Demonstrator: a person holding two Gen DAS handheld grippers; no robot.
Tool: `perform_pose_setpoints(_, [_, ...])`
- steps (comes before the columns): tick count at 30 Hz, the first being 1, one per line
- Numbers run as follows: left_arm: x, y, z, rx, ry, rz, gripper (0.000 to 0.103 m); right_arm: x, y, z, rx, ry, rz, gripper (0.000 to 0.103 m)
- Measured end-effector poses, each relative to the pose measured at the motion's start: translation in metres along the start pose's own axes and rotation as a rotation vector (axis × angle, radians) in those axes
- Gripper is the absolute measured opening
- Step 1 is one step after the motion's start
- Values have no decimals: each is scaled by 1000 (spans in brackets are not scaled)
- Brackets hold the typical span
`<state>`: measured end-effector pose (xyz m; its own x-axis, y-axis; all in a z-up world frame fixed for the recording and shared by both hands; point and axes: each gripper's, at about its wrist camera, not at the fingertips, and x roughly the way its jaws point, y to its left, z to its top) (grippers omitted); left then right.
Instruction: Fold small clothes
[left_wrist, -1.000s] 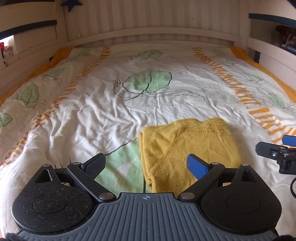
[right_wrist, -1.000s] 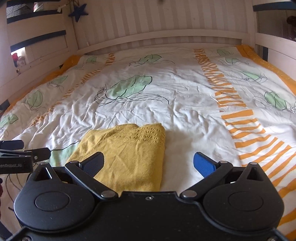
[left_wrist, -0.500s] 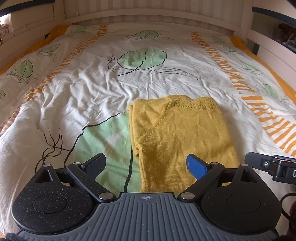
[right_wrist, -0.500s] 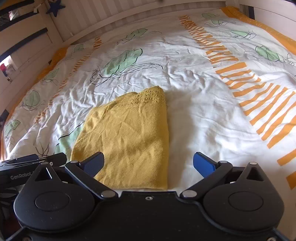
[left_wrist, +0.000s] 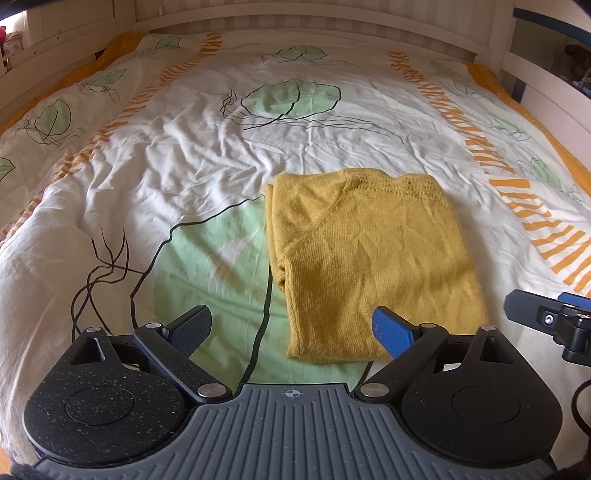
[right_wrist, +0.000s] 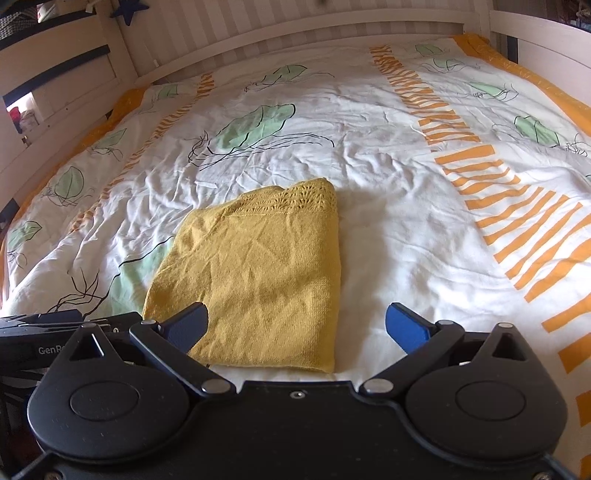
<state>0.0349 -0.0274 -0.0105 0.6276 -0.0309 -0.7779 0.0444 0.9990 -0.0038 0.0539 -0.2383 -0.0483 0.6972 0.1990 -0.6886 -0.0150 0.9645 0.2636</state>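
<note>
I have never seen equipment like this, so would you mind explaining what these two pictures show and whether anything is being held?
A person holds a two-finger gripper in each hand, and each carries a fisheye camera looking forward along its fingers. One picture comes from the left gripper, the other from the right gripper. Both are open and hold nothing. A folded yellow knitted garment lies flat on the leaf-patterned duvet of a white wooden bed, just ahead of the fingers. The black part at the left view's right edge is the other gripper.

mustard knit top, leaf-print white duvet
</note>
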Motion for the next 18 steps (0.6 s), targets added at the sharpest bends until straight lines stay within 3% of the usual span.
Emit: perform_pose_setpoints(18, [6, 2, -2, 1, 29, -1, 95, 9, 3, -4, -6, 44, -6, 102])
